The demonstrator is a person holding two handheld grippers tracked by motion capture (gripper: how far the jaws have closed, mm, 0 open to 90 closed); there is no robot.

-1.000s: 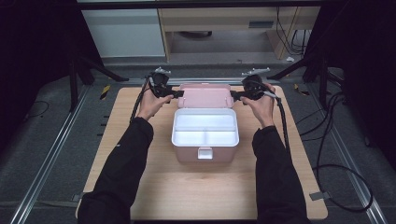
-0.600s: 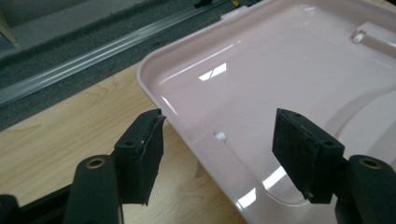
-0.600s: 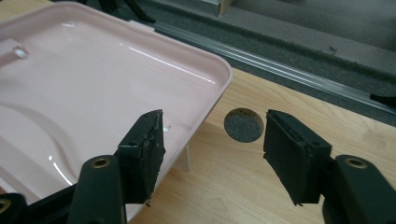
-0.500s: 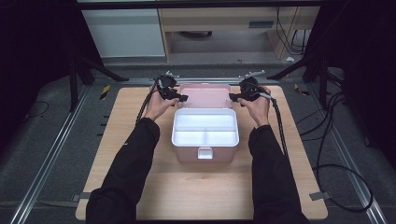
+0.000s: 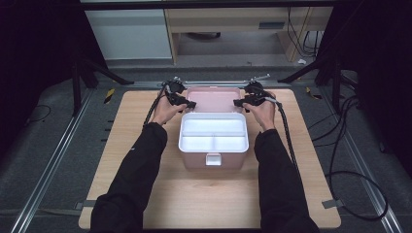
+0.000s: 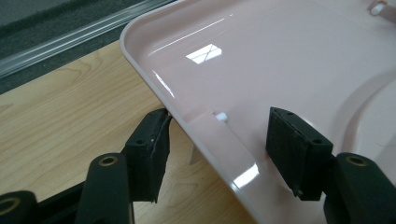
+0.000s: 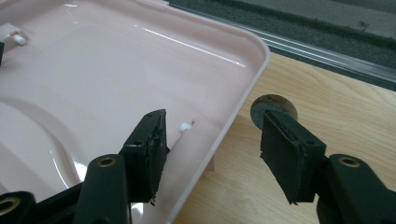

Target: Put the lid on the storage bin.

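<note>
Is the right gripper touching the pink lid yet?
Apart. In the right gripper view, the right gripper straddles the pink lid rim, with gaps beside both pads.

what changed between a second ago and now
Both hands moved inward: the left gripper and right gripper now straddle the side rims of the open pink lid, jaws just closing, pads not yet pressing. The box and its white tray stayed put.
</note>
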